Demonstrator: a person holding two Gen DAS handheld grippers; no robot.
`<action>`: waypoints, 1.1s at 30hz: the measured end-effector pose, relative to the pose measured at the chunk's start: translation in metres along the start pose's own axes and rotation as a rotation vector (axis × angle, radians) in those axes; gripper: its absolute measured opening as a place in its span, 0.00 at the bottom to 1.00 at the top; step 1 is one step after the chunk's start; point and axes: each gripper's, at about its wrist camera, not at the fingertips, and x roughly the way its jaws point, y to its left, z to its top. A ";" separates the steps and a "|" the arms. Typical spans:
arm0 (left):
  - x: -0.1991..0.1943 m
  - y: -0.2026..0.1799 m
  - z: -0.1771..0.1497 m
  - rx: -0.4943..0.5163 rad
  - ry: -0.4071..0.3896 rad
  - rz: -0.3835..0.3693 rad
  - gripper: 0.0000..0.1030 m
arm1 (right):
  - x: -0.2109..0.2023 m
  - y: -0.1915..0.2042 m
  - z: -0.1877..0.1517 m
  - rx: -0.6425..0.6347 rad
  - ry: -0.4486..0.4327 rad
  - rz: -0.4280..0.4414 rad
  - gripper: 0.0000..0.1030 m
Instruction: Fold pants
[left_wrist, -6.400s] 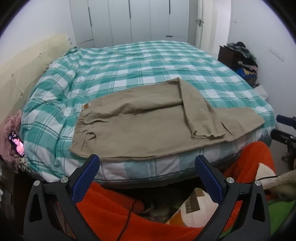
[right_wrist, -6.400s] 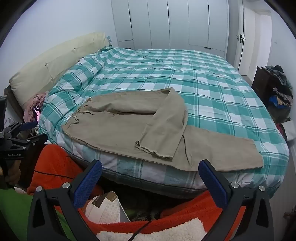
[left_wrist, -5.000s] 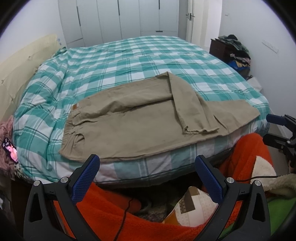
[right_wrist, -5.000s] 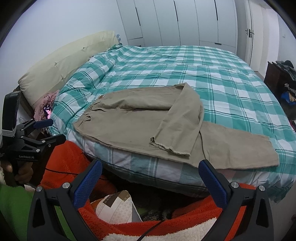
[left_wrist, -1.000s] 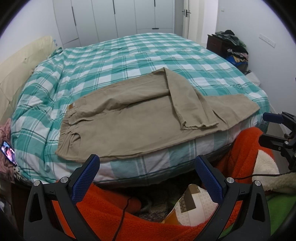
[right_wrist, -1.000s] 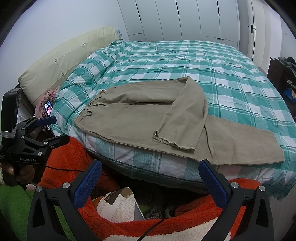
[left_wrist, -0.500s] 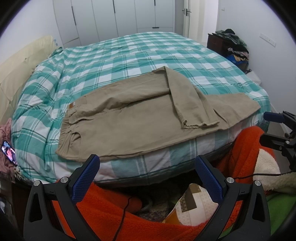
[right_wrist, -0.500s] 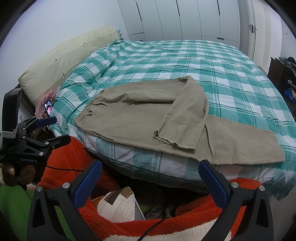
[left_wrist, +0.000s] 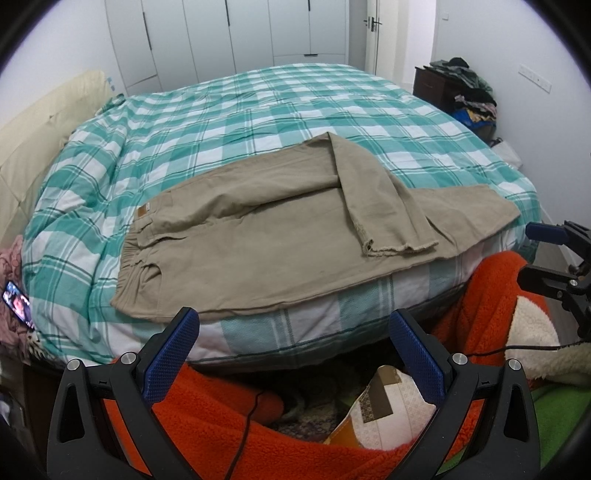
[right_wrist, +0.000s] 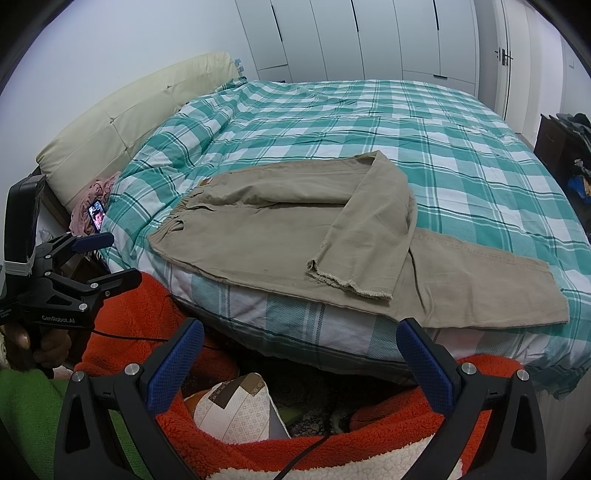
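Lying flat near the front edge of the bed (left_wrist: 229, 110): khaki pants (left_wrist: 258, 251), spread lengthwise along that edge on the green-and-white checked cover, elastic waistband toward the headboard end, one leg stretched out to the foot-end front corner, the other leg doubled back diagonally across it so that its frayed hem rests on top, close to the front edge. Small tan label (left_wrist: 141, 211) visible at the waistband. Near long side of the pants hanging slightly over the mattress edge. Held low in front of the bed, clear of the fabric: left gripper (left_wrist: 291, 354), blue-padded fingers spread wide apart, nothing between them. Held likewise off the front edge, nearer the foot end: right gripper (right_wrist: 301, 360), fingers also wide apart and empty, touching nothing. Seen in the right wrist view at the far left: the left gripper again, black frame marked with white lettering, held by a hand (right_wrist: 44, 343) below the headboard-end corner. Below both grippers: orange fleece (left_wrist: 229, 417), a patterned cushion (right_wrist: 240, 413), a thin black cable across the fleece. Beside the headboard-end corner: a lit phone (right_wrist: 96, 218) on pink cloth. Along the headboard end: a cream pillow (right_wrist: 129, 118). Behind the bed: white wardrobe doors (left_wrist: 240, 33). Past the foot end: a dark cabinet (left_wrist: 432, 86) piled with clothes.
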 end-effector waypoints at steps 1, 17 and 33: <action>0.000 0.001 -0.001 -0.001 -0.006 -0.001 0.99 | 0.000 0.000 0.000 0.000 0.000 -0.001 1.00; 0.003 -0.001 -0.001 -0.006 0.004 -0.007 0.99 | -0.006 0.005 0.001 -0.009 -0.024 -0.030 1.00; 0.009 -0.008 0.002 0.009 0.023 0.005 0.99 | -0.003 0.002 0.002 -0.014 -0.006 -0.091 1.00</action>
